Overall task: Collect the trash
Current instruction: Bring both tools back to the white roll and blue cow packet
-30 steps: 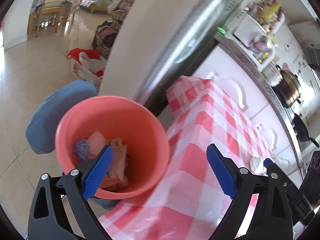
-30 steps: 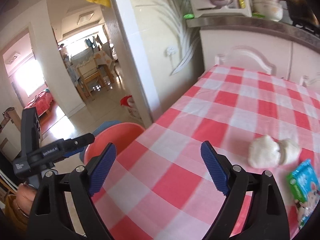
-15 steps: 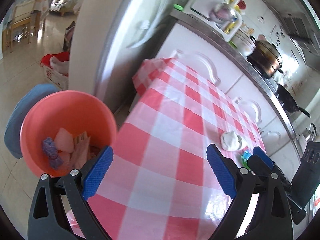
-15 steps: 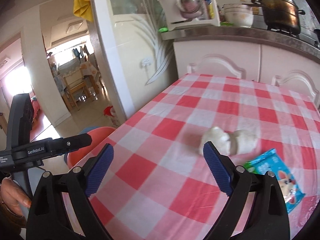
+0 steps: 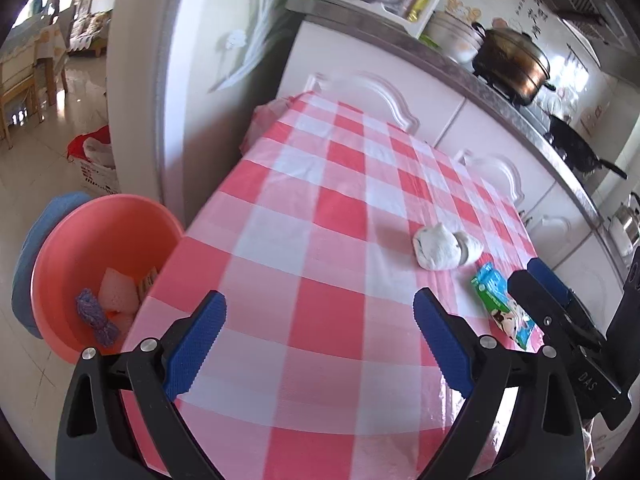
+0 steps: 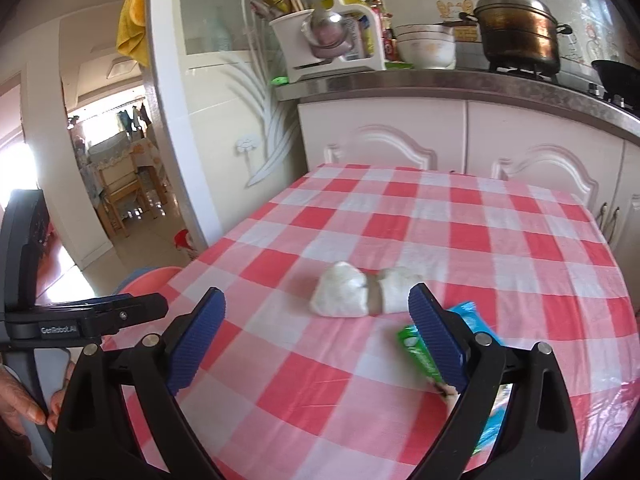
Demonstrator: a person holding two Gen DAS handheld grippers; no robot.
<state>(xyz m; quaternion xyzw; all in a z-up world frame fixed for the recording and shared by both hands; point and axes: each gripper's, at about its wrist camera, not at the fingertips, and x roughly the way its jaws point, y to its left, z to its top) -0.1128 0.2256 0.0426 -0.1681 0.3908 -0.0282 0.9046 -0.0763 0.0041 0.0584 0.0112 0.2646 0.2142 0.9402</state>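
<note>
A crumpled white tissue wad (image 5: 444, 246) (image 6: 362, 294) lies on the red-checked tablecloth (image 5: 332, 216) (image 6: 500, 240). A green-blue snack wrapper (image 5: 502, 306) (image 6: 420, 354) lies beside it, partly hidden by my right finger in the right wrist view. A pink bin (image 5: 100, 240) (image 6: 154, 276) with several scraps inside stands on the floor at the table's left end. My left gripper (image 5: 320, 340) is open and empty above the near table edge. My right gripper (image 6: 316, 336) is open and empty, hovering just short of the tissue and wrapper; it also shows in the left wrist view (image 5: 548, 304).
White kitchen cabinets (image 6: 460, 140) run behind the table, with a countertop carrying a pot (image 6: 520, 28), bowls and a utensil rack (image 6: 328, 40). A white door frame (image 5: 160, 80) stands left of the table. A blue stool (image 5: 36, 232) sits behind the bin.
Both grippers swung right from the bin toward the table. The tissue and wrapper came into the left view and drew closer in the right view. Both stayed open.
</note>
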